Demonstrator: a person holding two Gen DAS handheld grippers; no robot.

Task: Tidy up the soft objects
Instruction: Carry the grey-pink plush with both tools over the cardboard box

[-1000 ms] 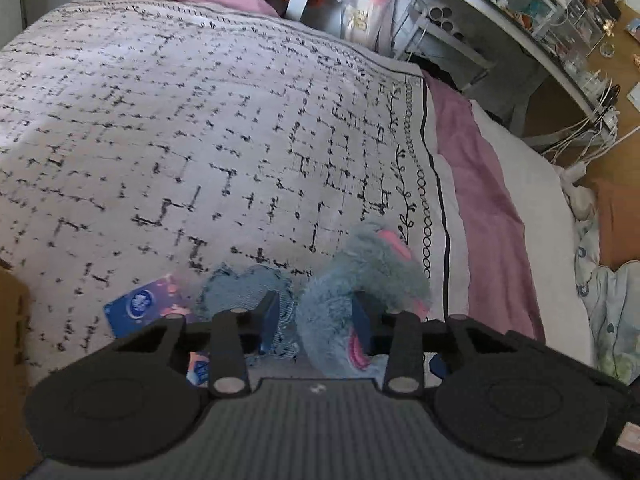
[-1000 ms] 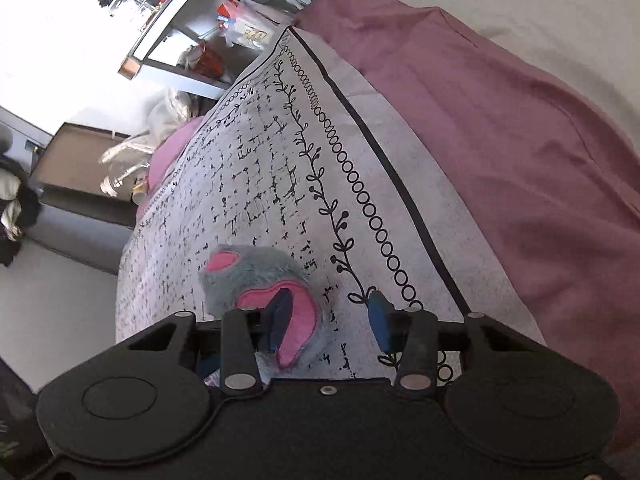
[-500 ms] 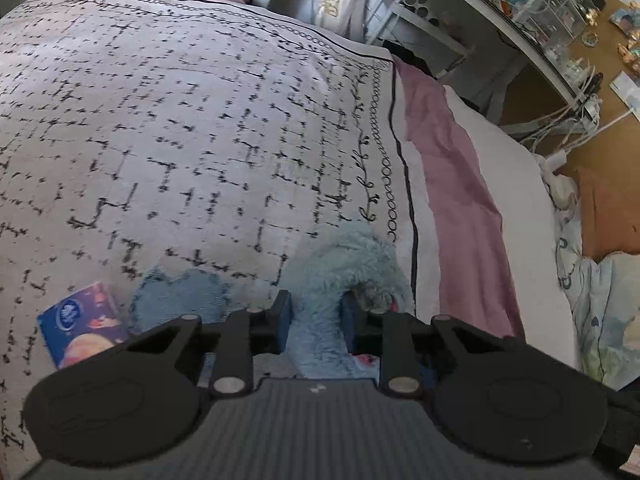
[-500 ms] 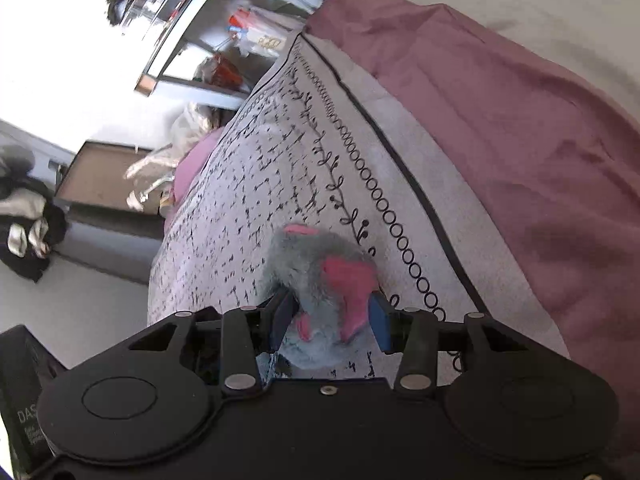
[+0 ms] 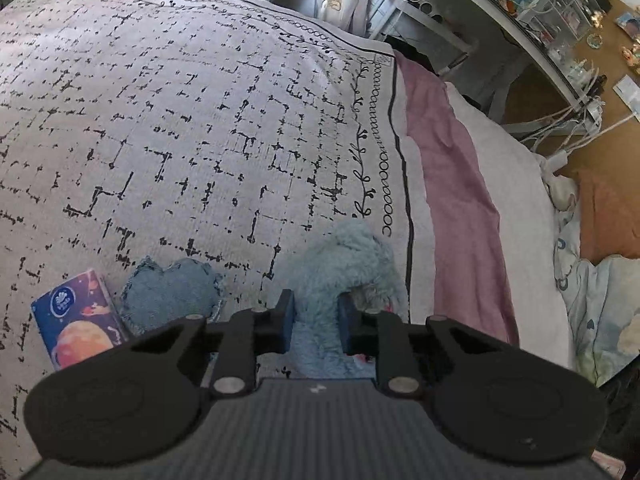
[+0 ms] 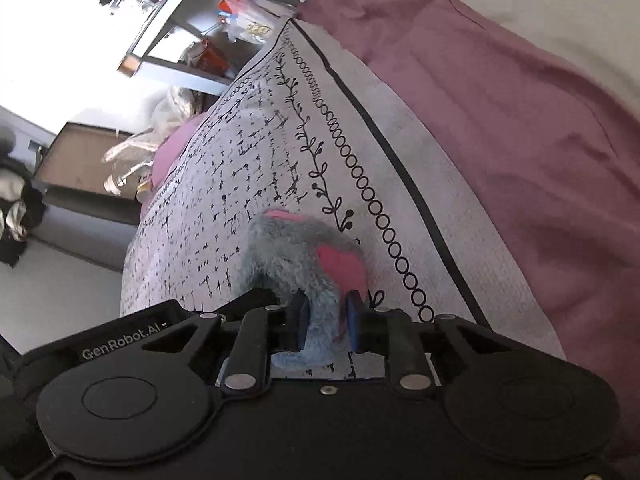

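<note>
Both grippers have their fingers pressed into the same fluffy blue plush toy (image 5: 340, 264), which lies on the patterned blanket (image 5: 180, 120) close to its bordered edge. Left gripper (image 5: 316, 320) is narrowed on a blue furry part of the toy, the fur bulging up between the pads. Right gripper (image 6: 328, 320) is likewise narrowed, squeezing a furry part of the plush toy (image 6: 296, 256) where pink patches show on top and beside the right finger. In the left wrist view, a small denim heart cushion (image 5: 172, 292) lies on the blanket just left of the toy, and a packet of tissues (image 5: 80, 316) with a planet print lies just beyond that, nearly touching it. Past the blanket's black border line runs a pink sheet (image 5: 452, 200), then a white one. A desk (image 5: 532, 36) crowded with small items stands beyond the bed.
</note>
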